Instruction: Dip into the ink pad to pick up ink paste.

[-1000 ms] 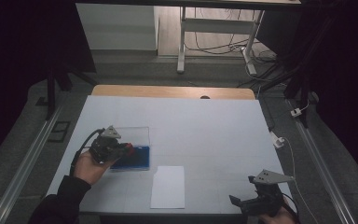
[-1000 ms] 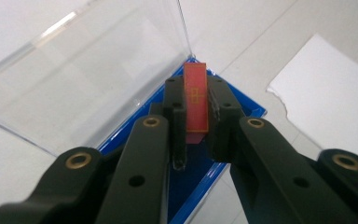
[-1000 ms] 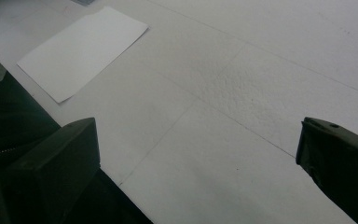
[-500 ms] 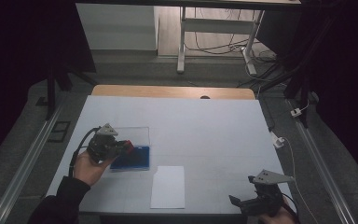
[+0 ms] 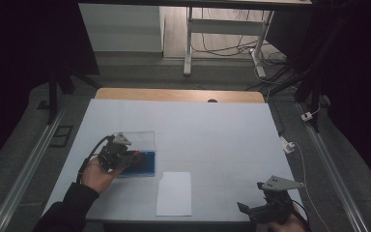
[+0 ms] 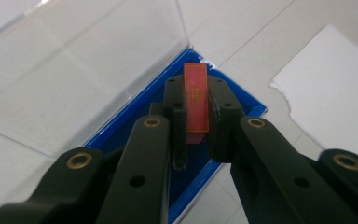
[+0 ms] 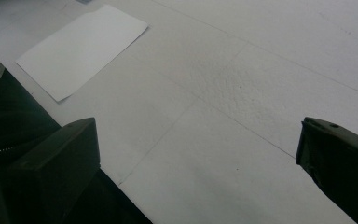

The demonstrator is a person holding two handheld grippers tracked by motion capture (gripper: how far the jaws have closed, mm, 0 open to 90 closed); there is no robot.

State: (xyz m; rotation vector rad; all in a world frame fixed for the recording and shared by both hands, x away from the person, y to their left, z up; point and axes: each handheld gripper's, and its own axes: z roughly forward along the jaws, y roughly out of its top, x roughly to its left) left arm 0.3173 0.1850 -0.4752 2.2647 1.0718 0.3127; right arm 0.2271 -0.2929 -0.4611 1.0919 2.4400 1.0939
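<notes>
— Left tongs [image 6: 196, 128]?
— Clamped on a thin red-orange card [image 6: 196, 100], held upright between the pads, top edge poking out past the fingertips [image 6: 175, 100].

— And the card's place?
— Over the blue tray [image 6: 135, 126] of a clear case [image 5: 137, 153], near one corner. Touching the tray floor or hanging just above it — cannot tell. Seen from the high view, left tongs [image 5: 125, 157] over the left part of the tabletop [image 5: 212, 130], the hand [image 5: 96, 173] below and behind them.

— The case itself?
— Open, with the clear lid [image 6: 74, 70] standing up from the tray's far edge. Blue tray flat on the tabletop.

— Anything nearby?
— A white sheet of paper [image 5: 174, 193], just right of the case and a little nearer the front edge, not touching it. Torn-looking edge [image 6: 279, 93] visible in the left gripper view.

— Right tongs [image 5: 265, 210]?
— Spread wide, nothing between them. Low at the front right corner of the tabletop, well apart from the case. In the right gripper view, jaws at either side, bare tabletop [image 7: 242, 93] between, the sheet [image 7: 81, 49] off toward the upper left.
</notes>
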